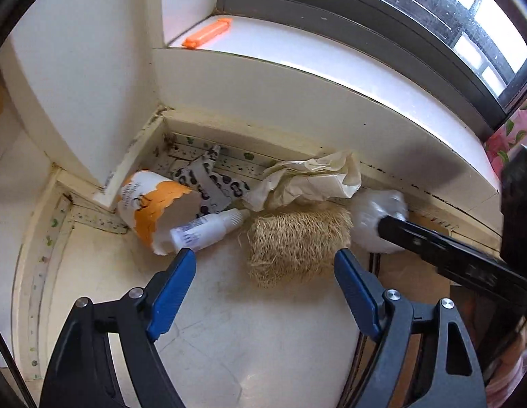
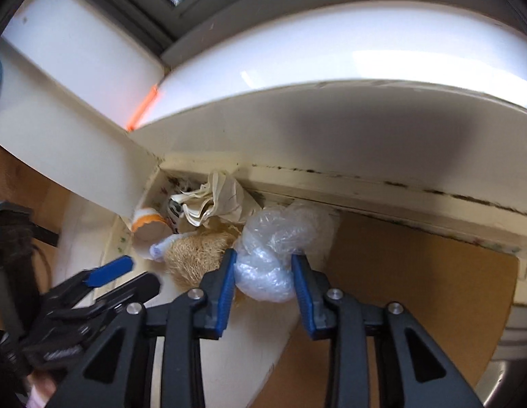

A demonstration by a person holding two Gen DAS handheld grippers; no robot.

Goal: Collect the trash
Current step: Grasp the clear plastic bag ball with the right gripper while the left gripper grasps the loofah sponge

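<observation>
Closest to me, my right gripper (image 2: 263, 268) has its blue pads on either side of a wad of clear plastic film (image 2: 273, 255); the left pad touches it and the right seems just on it, so I read this as a light pinch on the wad. I'd expect it to weigh almost nothing, crush easily and slide on the pads, so a bite across the thick middle looks safest.

My left gripper (image 1: 263, 268) hangs with its jaws wide apart and nothing between them, aimed at the straw-coloured fibre pad (image 1: 294, 241). That pad looks springy and coarse, light, easy to squeeze across its short side.

Left of it lies a small white dropper bottle (image 1: 209, 229) on its side, rigid and smooth, likely to roll; I would take it across the body. It touches the torn orange-and-white paper cup (image 1: 151, 207), tipped over, thin-walled and easily crushed. Behind them are a spotted wrapper (image 1: 209, 183) and a crumpled sheet of cream paper (image 1: 311, 176), both soft and light.

All of this sits in a corner on a pale, scuffed floor (image 1: 229, 323) with grimy skirting (image 1: 416, 183). A brown board (image 2: 416, 289) covers the floor to the right. Farther up, a white window sill (image 1: 331, 47) carries an orange clip-like object (image 1: 207, 32), below a dark window frame (image 1: 382, 10).
</observation>
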